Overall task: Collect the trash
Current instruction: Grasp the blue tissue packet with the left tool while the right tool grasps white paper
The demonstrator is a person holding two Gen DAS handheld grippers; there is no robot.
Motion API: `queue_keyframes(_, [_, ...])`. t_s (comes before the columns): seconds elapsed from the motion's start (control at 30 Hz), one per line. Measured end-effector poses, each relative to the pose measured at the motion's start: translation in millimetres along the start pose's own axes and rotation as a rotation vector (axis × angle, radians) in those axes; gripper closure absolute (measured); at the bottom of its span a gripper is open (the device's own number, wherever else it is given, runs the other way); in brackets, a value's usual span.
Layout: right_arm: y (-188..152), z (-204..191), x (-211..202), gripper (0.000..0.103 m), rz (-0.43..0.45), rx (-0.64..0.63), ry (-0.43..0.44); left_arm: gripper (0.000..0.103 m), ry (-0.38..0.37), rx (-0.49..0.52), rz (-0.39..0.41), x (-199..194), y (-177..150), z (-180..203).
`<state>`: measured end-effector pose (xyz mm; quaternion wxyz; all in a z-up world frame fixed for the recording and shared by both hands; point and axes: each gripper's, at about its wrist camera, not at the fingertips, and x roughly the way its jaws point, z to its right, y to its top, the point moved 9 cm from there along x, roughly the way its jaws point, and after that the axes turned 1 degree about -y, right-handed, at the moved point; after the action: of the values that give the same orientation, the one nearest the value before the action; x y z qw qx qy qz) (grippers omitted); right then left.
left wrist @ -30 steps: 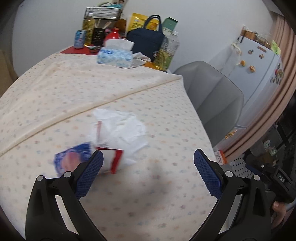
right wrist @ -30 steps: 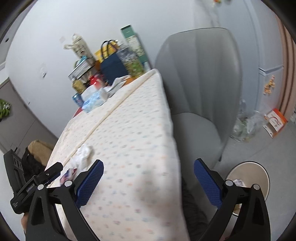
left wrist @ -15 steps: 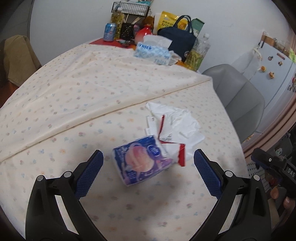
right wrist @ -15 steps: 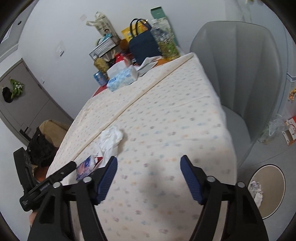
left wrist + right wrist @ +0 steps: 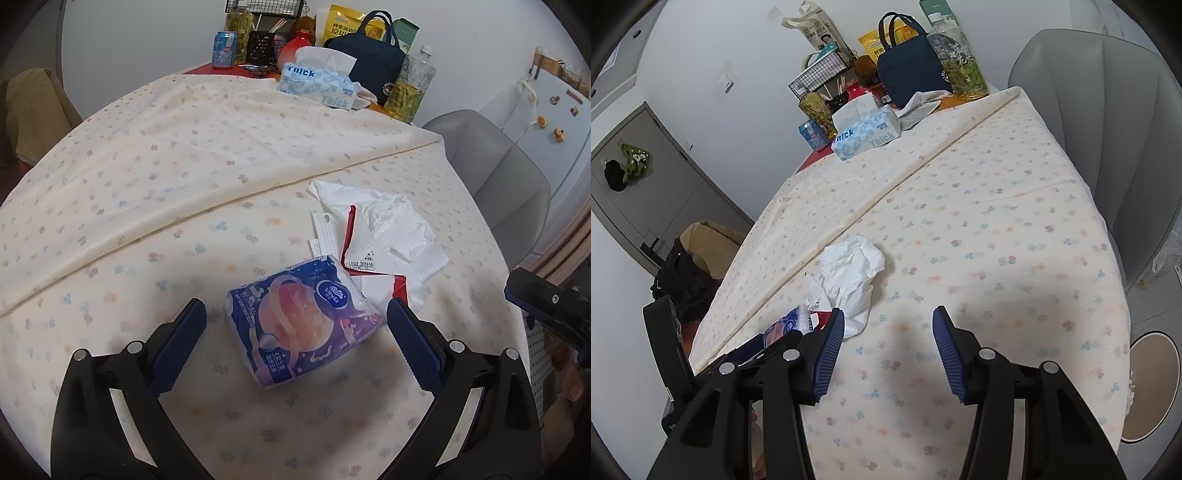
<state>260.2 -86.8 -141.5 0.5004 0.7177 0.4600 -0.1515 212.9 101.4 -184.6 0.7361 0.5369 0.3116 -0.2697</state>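
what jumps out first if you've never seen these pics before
The purple tissue pack lying on the floral tablecloth between the open left claw, which is not touching it. Just behind it sits a heap of crumpled white paper and a red-edged wrapper. The right claw is closing over bare cloth with nothing between its jaws, and clutter lines the table's far end around a tissue box.

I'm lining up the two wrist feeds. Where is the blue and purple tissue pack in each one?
Left wrist: the tissue pack lies low in the centre, between the open fingers of the left gripper.
Right wrist: only its end shows, lower left, partly hidden behind the gripper's left finger.
Shared landmark: the crumpled white wrapper just beyond it.
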Motion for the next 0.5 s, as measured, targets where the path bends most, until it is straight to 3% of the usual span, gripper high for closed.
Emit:
queue_keyframes(0.03, [0.0, -2.1, 1.9, 0.053, -0.003, -0.003, 0.0, 0.007, 0.005, 0.002, 0.002, 0.6, 0.6, 0.2])
queue_keyframes(0.1, [0.1, -7.3, 6.7, 0.053, -0.009, -0.014, 0.002, 0.02, 0.019, 0.007, 0.009, 0.2, 1.8, -1.1])
queue_keyframes(0.13, [0.0, -10.5, 10.2, 0.053, -0.015, -0.022, 0.003, 0.022, 0.024, 0.006, 0.011, -0.2, 2.2, -2.7])
queue_keyframes(0.3, [-3.6, -26.1, 30.5, 0.068, -0.057, -0.047, 0.014, 0.068, 0.005, -0.032, 0.003, -6.7, 2.3, -17.8])
queue_keyframes(0.4, [-5.9, -35.3, 43.4, 0.075, -0.074, -0.062, 0.017, 0.079, -0.022, -0.05, 0.01, -11.6, 1.7, -24.2])
queue_keyframes(0.5, [-5.7, -38.3, 53.2, 0.078, -0.08, -0.06, 0.009, 0.082, -0.025, -0.067, 0.041, -21.9, 4.3, -30.8])
